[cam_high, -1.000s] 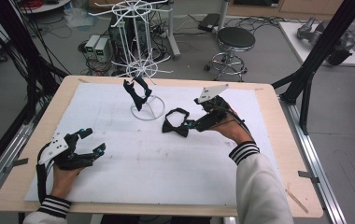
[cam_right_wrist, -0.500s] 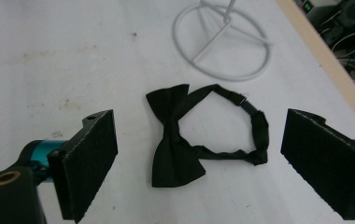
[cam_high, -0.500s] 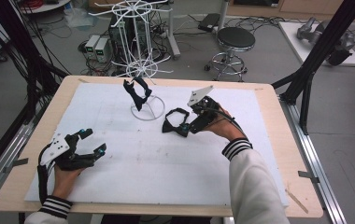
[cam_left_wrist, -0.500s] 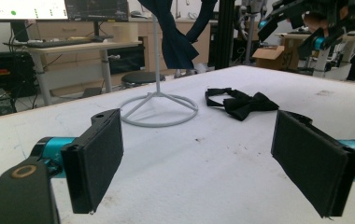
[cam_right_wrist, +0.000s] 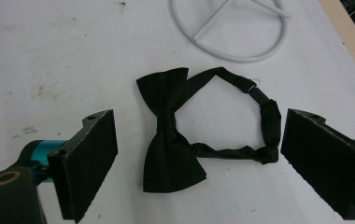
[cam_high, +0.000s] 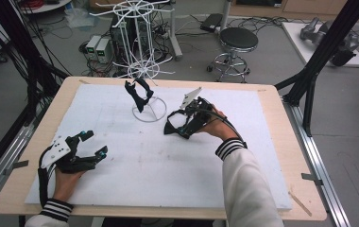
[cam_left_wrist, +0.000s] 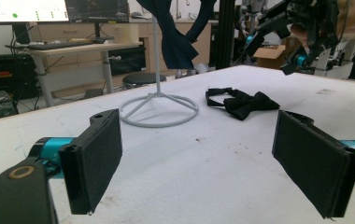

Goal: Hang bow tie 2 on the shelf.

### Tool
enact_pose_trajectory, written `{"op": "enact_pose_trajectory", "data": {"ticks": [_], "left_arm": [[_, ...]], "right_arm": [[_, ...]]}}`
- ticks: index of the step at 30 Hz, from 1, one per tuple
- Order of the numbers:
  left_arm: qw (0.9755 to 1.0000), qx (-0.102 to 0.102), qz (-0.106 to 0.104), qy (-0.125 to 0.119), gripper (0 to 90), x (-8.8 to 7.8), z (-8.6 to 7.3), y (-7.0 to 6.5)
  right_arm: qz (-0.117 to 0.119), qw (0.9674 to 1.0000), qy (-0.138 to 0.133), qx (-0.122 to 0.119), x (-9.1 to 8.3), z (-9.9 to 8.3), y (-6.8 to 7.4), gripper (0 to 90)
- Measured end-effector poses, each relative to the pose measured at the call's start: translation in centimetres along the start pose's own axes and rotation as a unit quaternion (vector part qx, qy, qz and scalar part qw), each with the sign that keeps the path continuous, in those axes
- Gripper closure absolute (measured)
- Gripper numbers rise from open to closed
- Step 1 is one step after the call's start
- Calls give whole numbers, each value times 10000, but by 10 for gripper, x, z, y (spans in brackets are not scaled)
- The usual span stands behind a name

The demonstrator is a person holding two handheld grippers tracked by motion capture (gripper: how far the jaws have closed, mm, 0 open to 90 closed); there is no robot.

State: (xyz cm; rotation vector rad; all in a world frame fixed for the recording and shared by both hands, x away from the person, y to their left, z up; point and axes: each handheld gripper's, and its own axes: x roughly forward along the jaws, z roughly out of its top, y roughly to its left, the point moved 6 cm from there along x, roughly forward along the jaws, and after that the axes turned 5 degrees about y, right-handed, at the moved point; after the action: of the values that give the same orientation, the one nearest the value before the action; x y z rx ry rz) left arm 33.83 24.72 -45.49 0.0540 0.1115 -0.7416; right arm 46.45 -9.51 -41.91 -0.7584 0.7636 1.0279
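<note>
a black fabric bow tie with a looped neck strap (cam_right_wrist: pixel 171 135) is seen lying flat on the white foam sheet (cam_high: pixel 135 165) that covers the light wooden table (cam_high: pixel 281 118), just beside the round base ring of a white wire display stand (cam_high: pixel 147 111). a second dark bow tie (cam_high: pixel 138 93) is seen hanging on that stand, above the ring.

the right tongs (cam_high: pixel 180 126) are held directly over the lying bow tie, pointed down at it. in the right gripper view the two black padded jaws are seen standing wide apart, with the bow at the middle between them and the strap loop reaching close to the jaw at the right of that view; neither pad is seen touching the cloth, and nothing is gripped. whether the jaw tips have reached the sheet cannot be told.

the left tongs (cam_high: pixel 92 144) are seen near the front left of the sheet, well apart from the bow tie and the stand, with the hand resting low. their jaws are likewise spread wide and nothing lies between them. in the left gripper view the bow tie (cam_left_wrist: pixel 243 102) is seen farther off, to the right of the stand's ring, with the right tongs (cam_left_wrist: pixel 278 44) above it.
</note>
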Motion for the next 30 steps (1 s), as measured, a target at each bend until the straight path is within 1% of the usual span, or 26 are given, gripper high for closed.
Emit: {"op": "enact_pose_trajectory", "data": {"ticks": [3,5,8,9,11,12,13,19,22,24,25,28,30], "left_arm": [[10000,-9,2,0,165,0,0,0],[10000,5,4,6,165,0,0,0],[10000,-3,8,0,165,0,0,0],[10000,-3,5,5,165,0,0,0],[10000,-6,10,3,165,0,0,0],[10000,-2,4,5,165,0,0,0],[10000,-3,6,0,166,0,0,0],[10000,-1,0,17,166,0,0,0],[10000,0,3,20,166,0,0,0],[10000,0,3,20,166,0,0,0],[10000,-1,3,20,166,0,0,0],[10000,-3,-1,14,166,0,0,0],[10000,-17,0,2,166,0,0,0]], "right_arm": [[37,9999,129,-79,9,1,1,101],[80,9997,201,-87,15,2,4,101],[191,9991,361,-110,23,2,7,101],[177,9989,397,-154,26,2,7,101],[214,9987,433,-171,29,2,7,105],[257,9986,415,-187,30,1,7,144],[331,9983,424,-207,31,1,7,152],[408,9976,479,-301,36,0,9,172],[393,9971,623,-175,40,-2,9,178],[393,9968,667,-178,41,-3,9,247],[383,9967,679,-246,42,-3,9,275],[454,9961,701,-285,43,-2,11,346],[432,9957,734,-365,45,-2,11,393]]}}
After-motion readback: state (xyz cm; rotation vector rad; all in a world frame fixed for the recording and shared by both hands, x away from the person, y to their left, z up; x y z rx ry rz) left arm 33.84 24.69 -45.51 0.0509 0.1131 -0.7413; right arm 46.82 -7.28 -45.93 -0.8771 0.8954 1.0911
